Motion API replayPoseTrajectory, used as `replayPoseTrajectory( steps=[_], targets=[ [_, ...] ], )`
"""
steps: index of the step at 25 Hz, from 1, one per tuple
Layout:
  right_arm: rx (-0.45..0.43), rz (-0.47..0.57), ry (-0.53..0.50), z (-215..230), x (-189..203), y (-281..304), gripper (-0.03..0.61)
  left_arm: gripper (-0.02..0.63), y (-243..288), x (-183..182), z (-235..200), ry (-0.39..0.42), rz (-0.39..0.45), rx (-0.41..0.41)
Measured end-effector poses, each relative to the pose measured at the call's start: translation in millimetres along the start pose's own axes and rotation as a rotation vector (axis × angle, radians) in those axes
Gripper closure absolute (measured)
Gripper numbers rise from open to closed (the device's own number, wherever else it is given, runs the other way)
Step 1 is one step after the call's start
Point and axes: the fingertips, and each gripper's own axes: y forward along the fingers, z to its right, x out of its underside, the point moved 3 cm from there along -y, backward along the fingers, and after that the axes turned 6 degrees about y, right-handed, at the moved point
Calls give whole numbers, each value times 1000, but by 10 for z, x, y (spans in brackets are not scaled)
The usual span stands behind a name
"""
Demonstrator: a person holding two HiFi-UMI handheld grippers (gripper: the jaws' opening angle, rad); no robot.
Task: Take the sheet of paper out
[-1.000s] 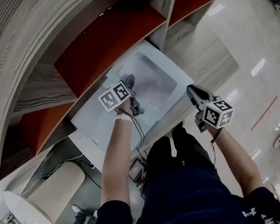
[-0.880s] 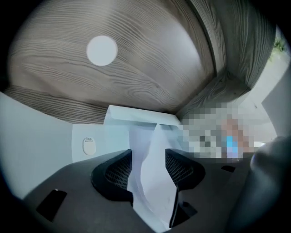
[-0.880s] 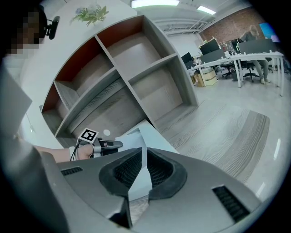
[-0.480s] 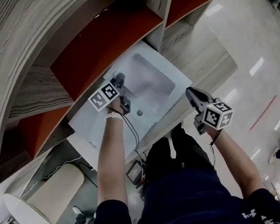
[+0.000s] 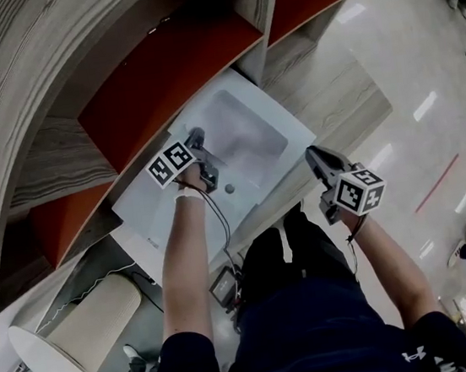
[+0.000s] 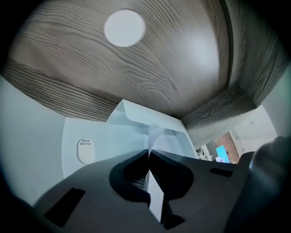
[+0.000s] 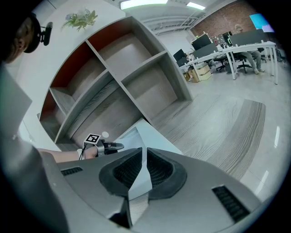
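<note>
A white box file (image 5: 156, 212) lies open on the grey wood-grain ledge (image 5: 336, 95) of a large shelf unit (image 5: 42, 95). Some of the unit's compartments have red back panels (image 5: 159, 76), and the ledge runs on bare to the right of the box. The left gripper (image 5: 195, 133) reaches into the open box. Its jaws have just closed and are clamped on the edge of the sheet of paper (image 6: 154, 195), which shows thin and white between them and leads on into the box. An oval label (image 6: 85, 150) on the box's inner wall reads BOX FILE. The right gripper (image 5: 310, 154) is held at the ledge's front edge, pointing toward the box without touching it, its jaws drawn to a thin slit with nothing in them. Past the ledge spreads a pale, glossy floor (image 5: 422, 71) marked with a red line (image 5: 437, 184). A white cylinder (image 5: 73, 325) stands low at the left, beside the person's legs. Across the room are white desks (image 7: 248, 48) with monitors and a brick wall (image 7: 223, 18). A plant (image 7: 81, 19) sits on top of the shelf unit.
</note>
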Motion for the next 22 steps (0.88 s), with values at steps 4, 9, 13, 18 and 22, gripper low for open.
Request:
replayPoseTrajectory(
  steps=[4,9,13,18,22],
  targets=[
    [-1,-7,9,8,29,6,563,600,-78,8,18,-25,19,33],
    [-11,-13,10,-38,32,19,563,600,-217,25,42,-45,37,46],
    [-25,-9,-5,-117,-26,30,563,600,-353,31,-33,-60,50,46],
    [-39,-1,-21,-186,-74,13,563,600,-565,73,-151,-63,59,36],
    [-46,0,-24,-229,-54,-16,563,600,-757,92,-204,-59,70,33]
  ],
)
